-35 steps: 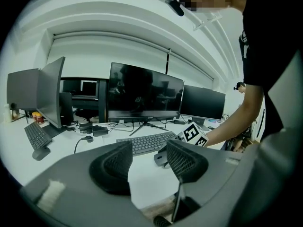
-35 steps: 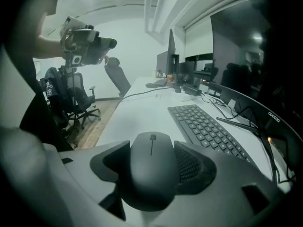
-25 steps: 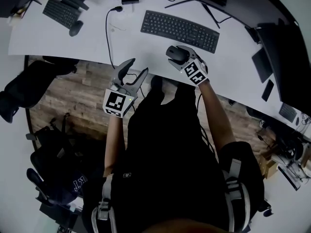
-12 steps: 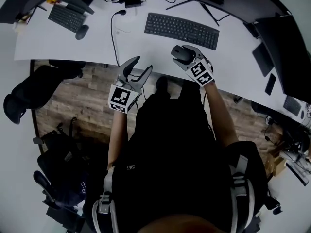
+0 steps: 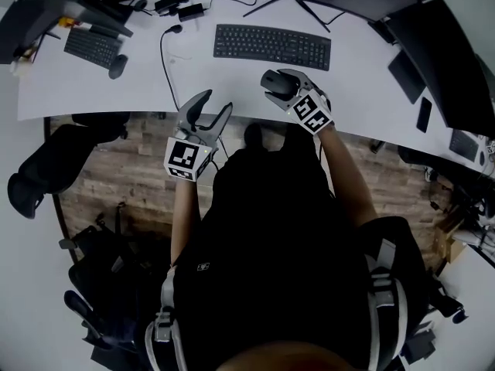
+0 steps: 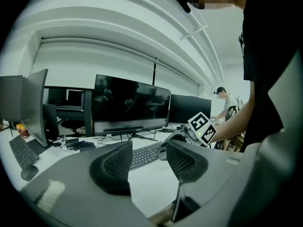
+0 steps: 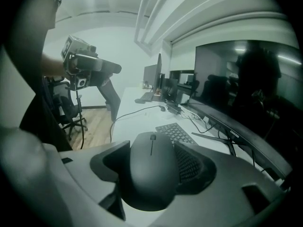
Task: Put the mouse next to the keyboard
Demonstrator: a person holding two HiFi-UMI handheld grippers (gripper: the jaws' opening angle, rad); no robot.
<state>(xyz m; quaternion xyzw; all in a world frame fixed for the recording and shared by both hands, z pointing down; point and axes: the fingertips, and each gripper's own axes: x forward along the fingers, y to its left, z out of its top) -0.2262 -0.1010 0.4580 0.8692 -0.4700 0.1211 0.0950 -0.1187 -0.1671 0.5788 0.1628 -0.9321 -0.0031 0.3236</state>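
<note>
While you grasp mouse (image 7: 150,171) by its flanks in right gripper (image 5: 277,85), it hangs over near edge of desk (image 5: 116,83), keyboard (image 5: 272,46) farther behind, not yet beside. Flank grip probably leaves bottom free for setting down. Left gripper (image 5: 215,103) released, empty, parked left, out of way.

Dim, cool-toned frames, strong fisheye distortion, dark vignetted corners.

- A small white brand word (image 7: 235,134) stands on the lower bezel of the curved monitor (image 7: 246,79) along the desk's (image 7: 128,126) far edge; it reads roughly "coocaa".
- Nothing else is legible.
</note>
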